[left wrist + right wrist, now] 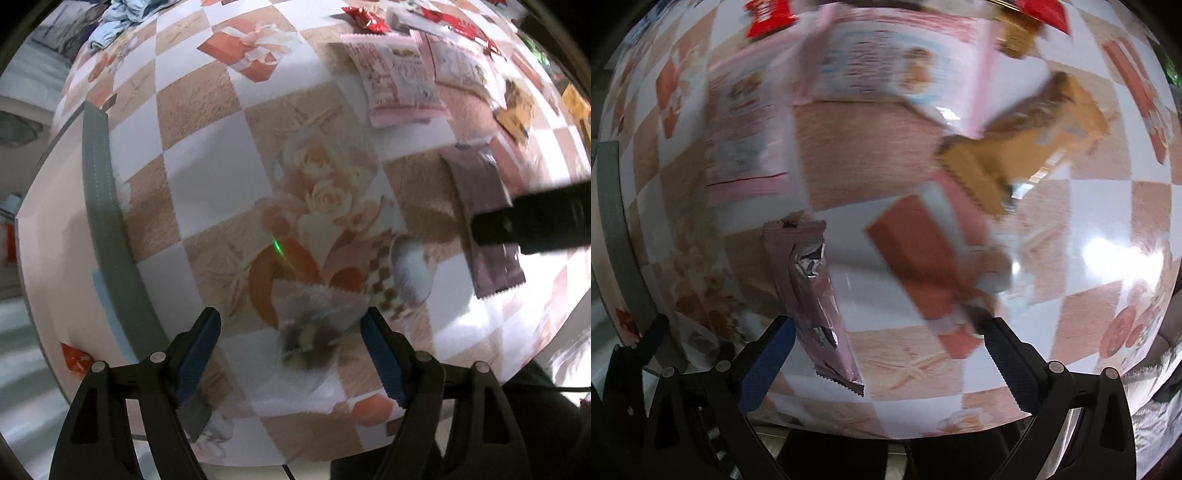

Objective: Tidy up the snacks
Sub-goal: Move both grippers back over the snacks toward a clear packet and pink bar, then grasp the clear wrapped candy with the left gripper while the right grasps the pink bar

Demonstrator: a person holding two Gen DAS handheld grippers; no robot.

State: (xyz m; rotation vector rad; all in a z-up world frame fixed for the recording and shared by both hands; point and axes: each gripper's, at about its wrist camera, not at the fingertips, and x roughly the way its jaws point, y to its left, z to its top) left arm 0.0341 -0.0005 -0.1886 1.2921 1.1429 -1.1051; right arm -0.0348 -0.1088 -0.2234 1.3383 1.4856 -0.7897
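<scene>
My left gripper (291, 350) is open, with a small clear snack packet (314, 325) lying on the table between its fingers. My right gripper (886, 350) is open above the table, a mauve wrapped bar (812, 295) lying just inside its left finger. The same bar (484, 221) shows at the right in the left wrist view, under my right gripper's black body (535, 225). Pink packets (395, 81) (746, 136), red packets (365, 18) (768, 14) and an orange-brown packet (1015, 155) lie farther back.
The table has a checkered floral cloth (207, 166) and a grey-green edge strip (99, 192) on the left. Light blue cloth (122, 18) lies at the far left corner. The table's near edge is right below both grippers.
</scene>
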